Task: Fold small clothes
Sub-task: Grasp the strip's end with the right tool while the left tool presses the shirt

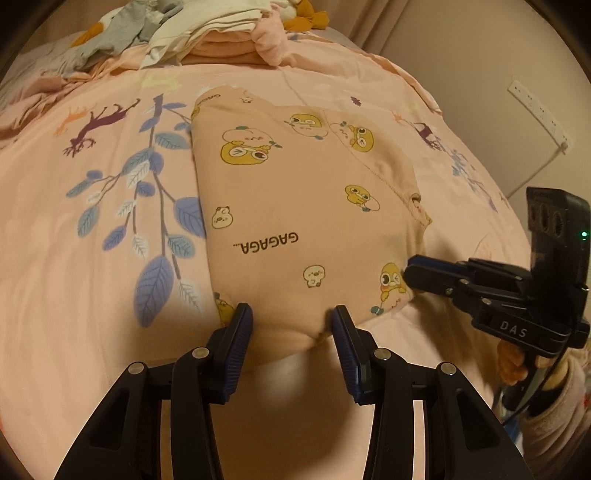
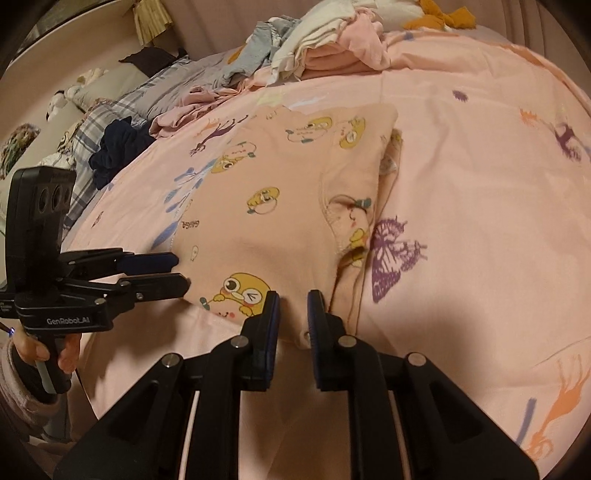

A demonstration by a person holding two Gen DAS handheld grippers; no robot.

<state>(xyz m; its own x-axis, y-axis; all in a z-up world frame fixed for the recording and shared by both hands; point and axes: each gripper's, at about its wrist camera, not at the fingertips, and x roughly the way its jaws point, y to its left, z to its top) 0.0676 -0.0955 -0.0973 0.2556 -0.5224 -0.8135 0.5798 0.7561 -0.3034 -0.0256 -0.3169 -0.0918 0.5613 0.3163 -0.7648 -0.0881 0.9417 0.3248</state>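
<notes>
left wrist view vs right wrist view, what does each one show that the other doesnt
Only the left wrist view shows the white power strip on the wall and the large GAGAGA lettering read clearly.

Only the right wrist view shows the plaid bedding, the dark navy garment and the purple butterfly print.

Both show the peach duck-print garment lying flat on the pink bedsheet, the clothes pile behind it, and the left gripper and right gripper at its near edge.

Left gripper [image 1: 291, 319] angles downward, fingers [image 1: 240, 328] parted; right gripper [image 2: 293, 306], at its three o'clock, holds fingers [image 2: 271, 310] narrowly apart.
</notes>
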